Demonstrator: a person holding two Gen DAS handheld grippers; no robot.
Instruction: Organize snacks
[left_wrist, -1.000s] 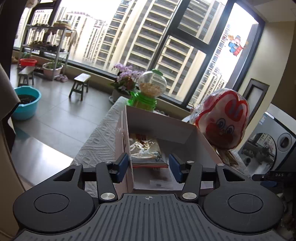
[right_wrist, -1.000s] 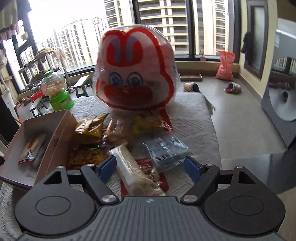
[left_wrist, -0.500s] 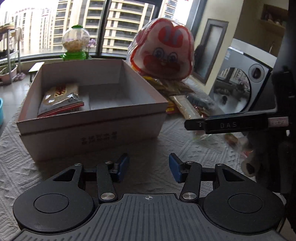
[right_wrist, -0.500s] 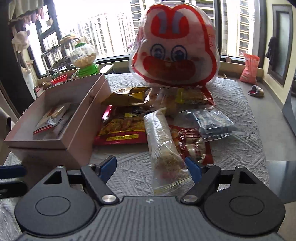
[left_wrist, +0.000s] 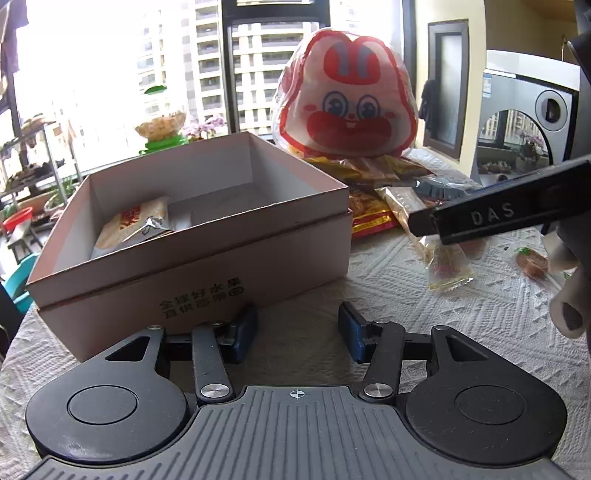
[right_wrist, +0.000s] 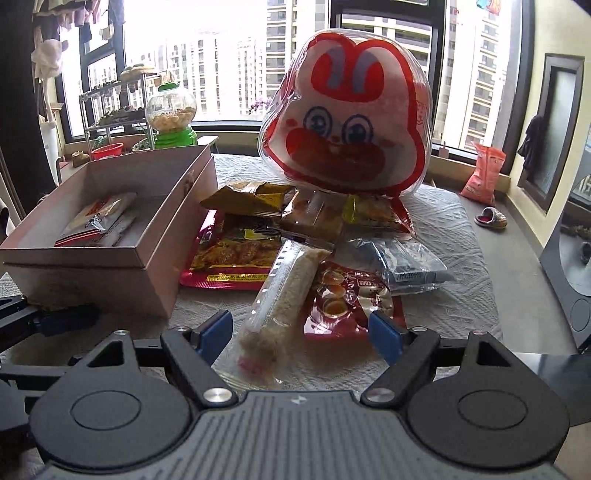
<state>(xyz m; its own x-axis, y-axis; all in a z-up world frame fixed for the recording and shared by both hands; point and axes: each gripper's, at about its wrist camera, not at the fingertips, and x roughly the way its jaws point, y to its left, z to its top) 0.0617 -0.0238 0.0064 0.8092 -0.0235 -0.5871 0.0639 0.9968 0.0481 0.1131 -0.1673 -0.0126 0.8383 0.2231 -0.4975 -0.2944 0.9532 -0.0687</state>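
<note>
Our right gripper hangs low over the surface, which is covered in a white textured cloth. Its blue pads stand wide apart and hold nothing. Between them lies the near end of a long clear-wrapped pale grain bar, with a red foil packet printed with round sweets just beside it. Neither pad touches either one.

Our left gripper is also empty, its pads moderately parted. It hovers just in front of the pale pink cardboard box, whose lid is off.

We judge that the step in hand is choosing the next snack. The grain bar looks the likeliest pick. The next move calls for lowering the right gripper, closing the pads across the bar's narrow width, then carrying it left into the box. The thin wrapper may crumple or slip.

Counting what we see:
- One box, holding one red and cream snack packet.
- One large rabbit-face bag in red and white plastic, standing upright behind the pile.
- Loose on the cloth, about seven packets:
  - the grain bar;
  - the red sweets packet;
  - a large red and yellow packet;
  - a grey-blue clear pouch;
  - three yellow-brown packets, overlapping at the bag's foot, so that count is uncertain.
- One small wrapped sweet, seen in the left view.
- One green-based candy dispenser globe beyond the box.
</note>
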